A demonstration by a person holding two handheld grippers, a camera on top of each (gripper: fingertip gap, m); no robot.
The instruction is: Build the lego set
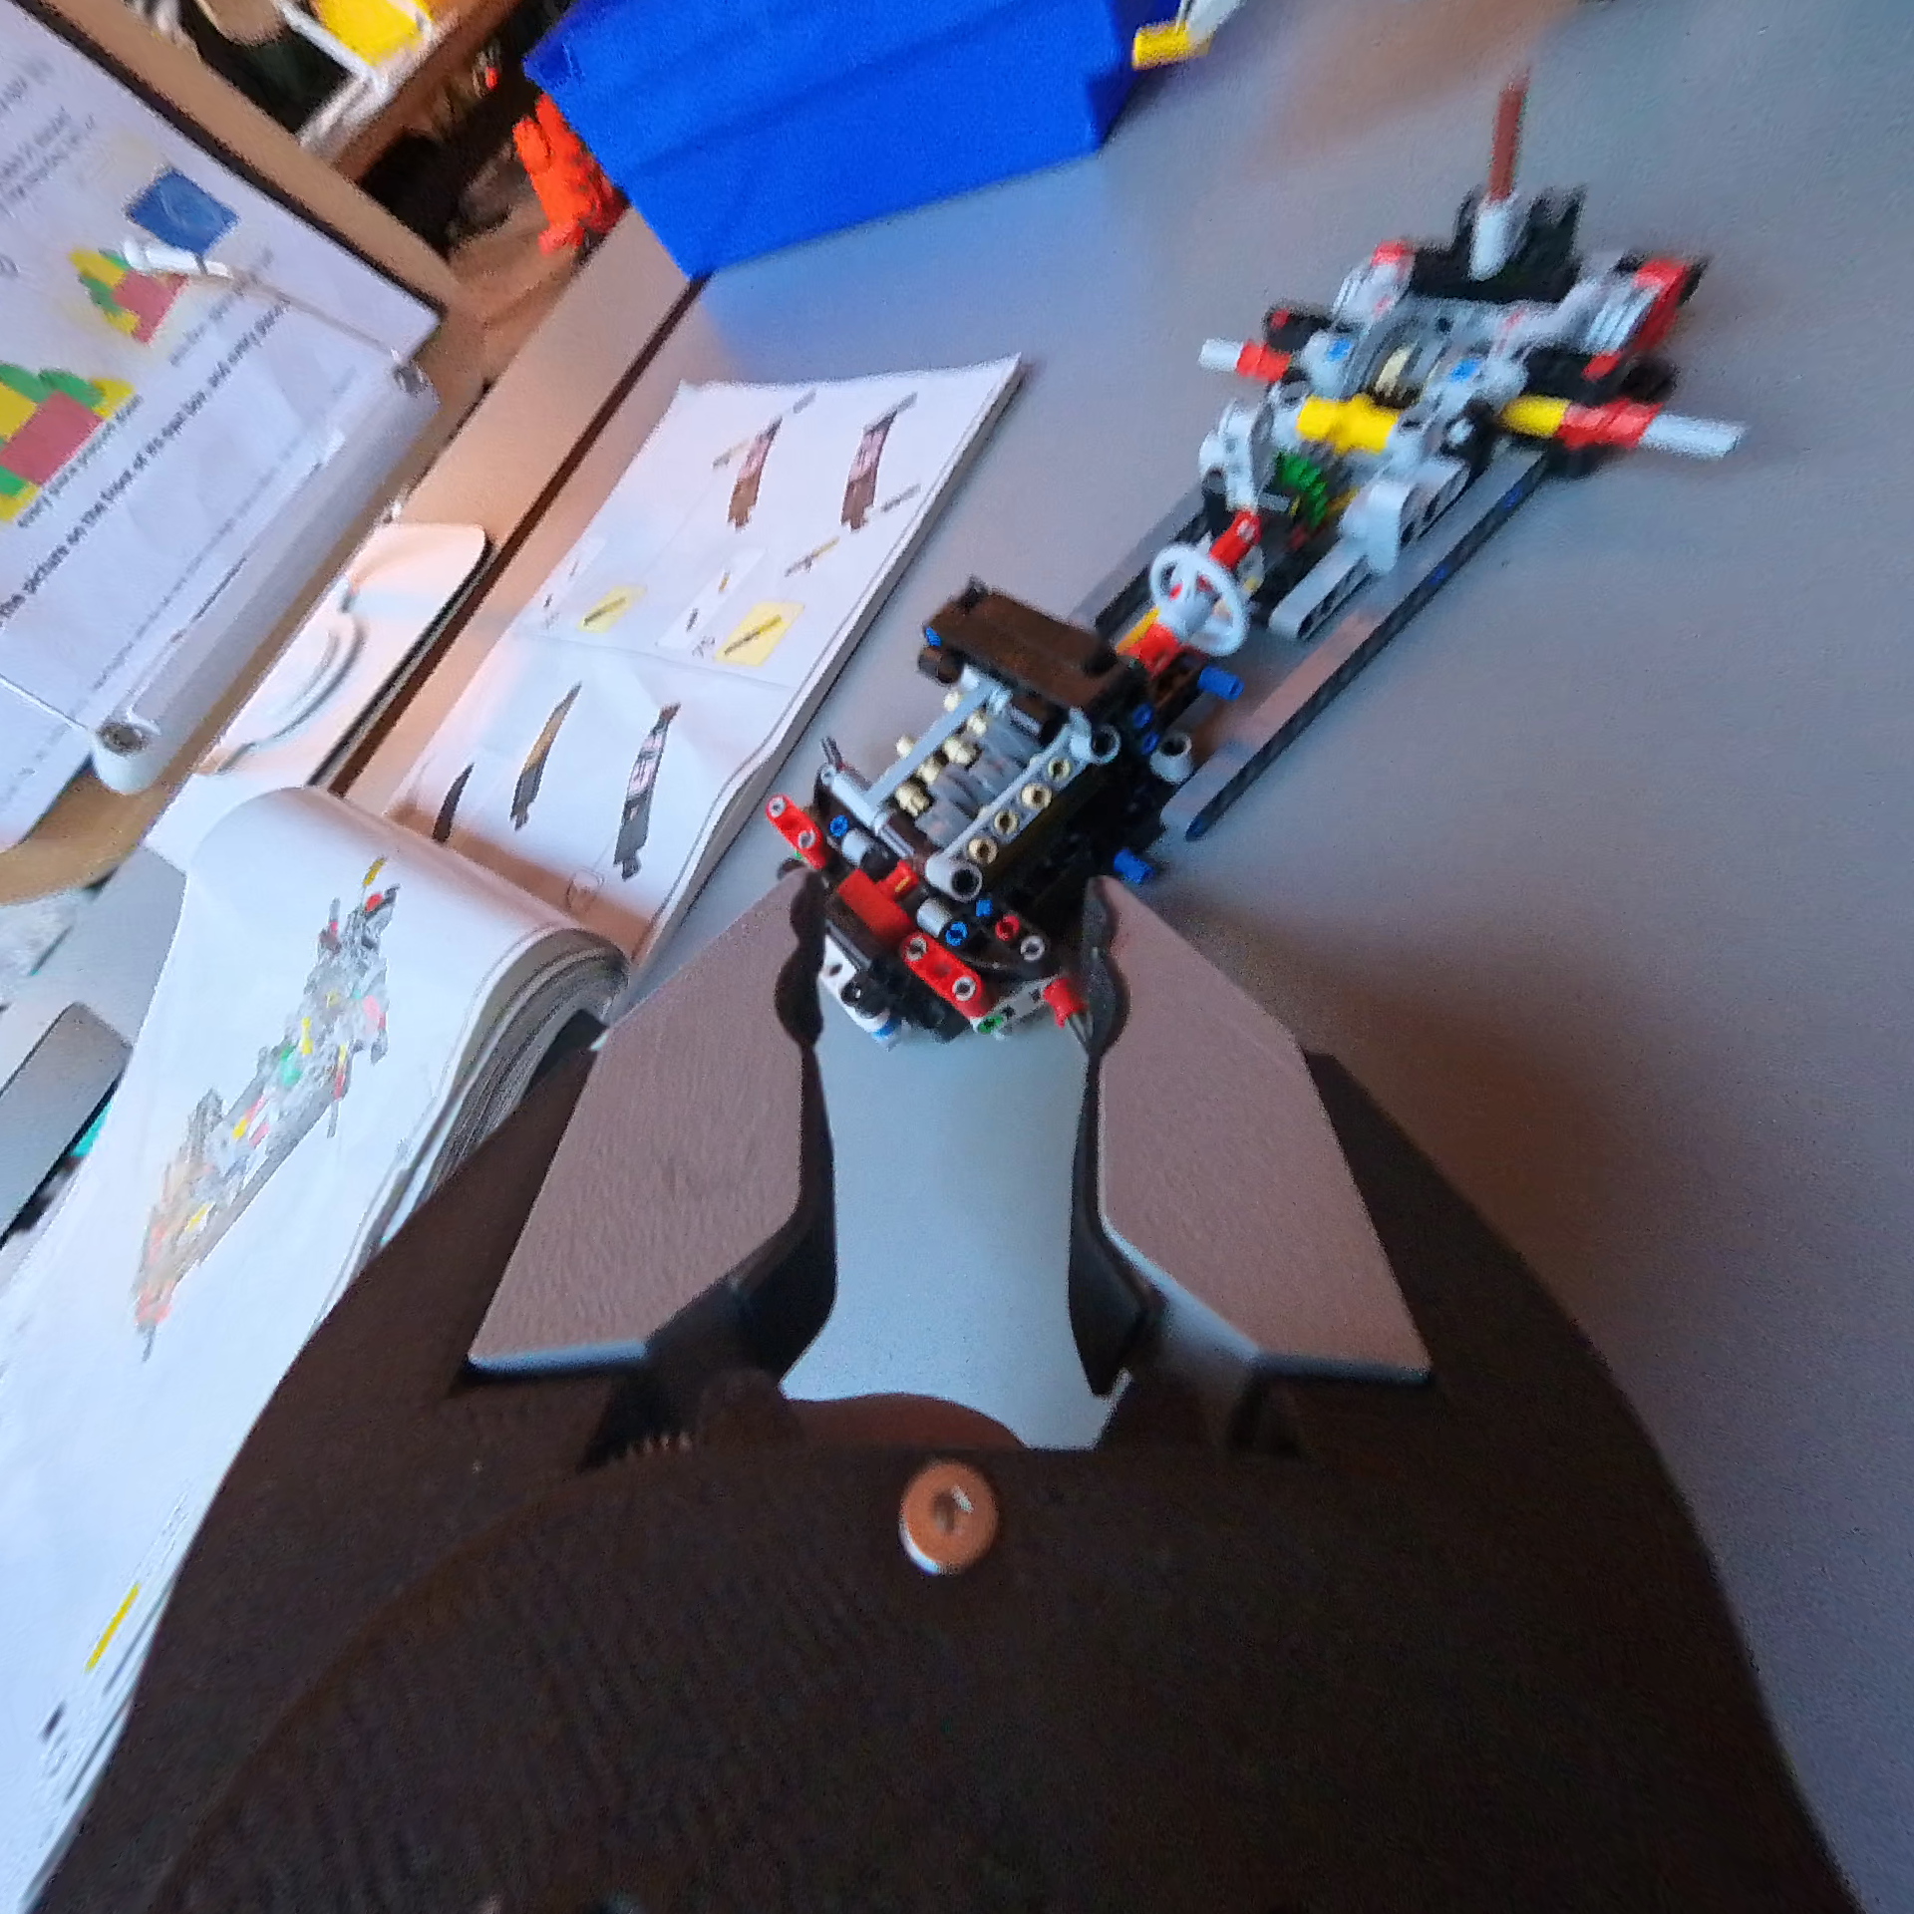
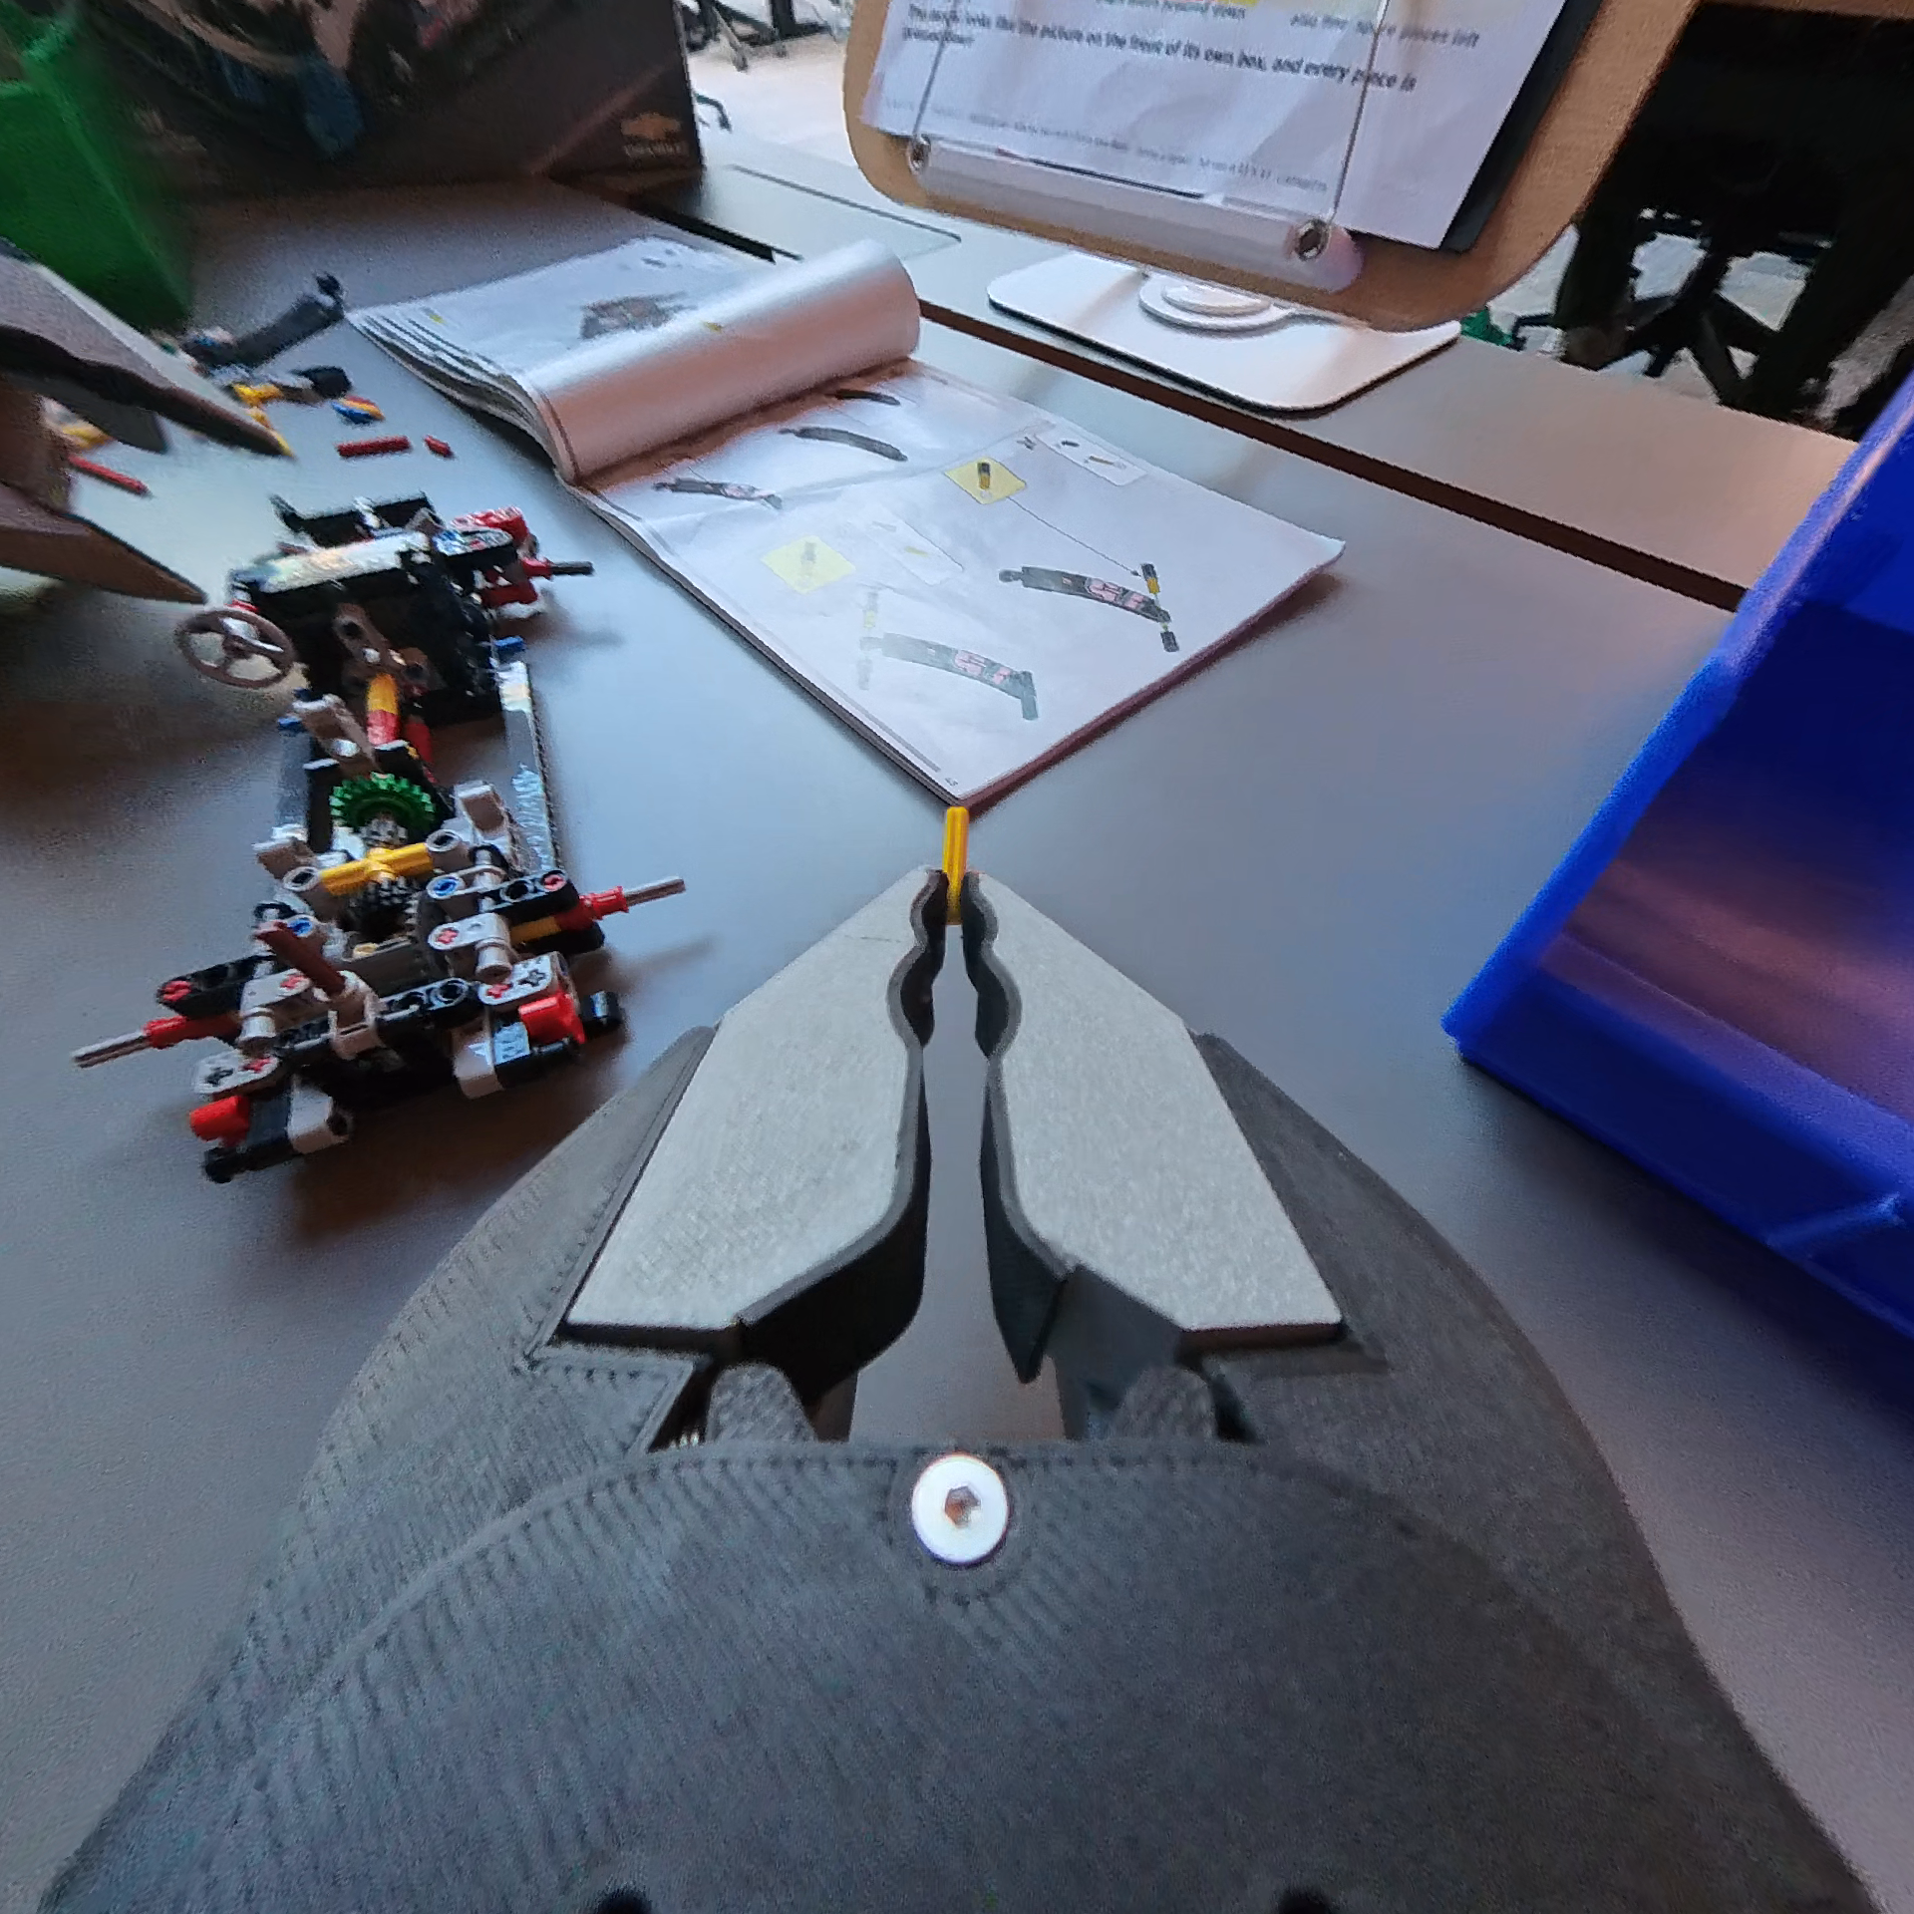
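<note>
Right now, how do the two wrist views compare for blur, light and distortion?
Left wrist view: motion-blurred throughout, brick model and manual smeared, warm tint on the left tongs. Right wrist view: sharp at the yellow pin, dimmer table, soft edges, wide-angle bending.

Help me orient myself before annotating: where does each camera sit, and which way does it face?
Left wrist view: on the left gripper, looking down its fingers at the brick model's near end, which sits between the fingertips; manual to the left.
Right wrist view: on the right gripper, facing the manual; its fingers pinch a yellow pin.
Shared: model, manual, blue bin, grey table.
</note>
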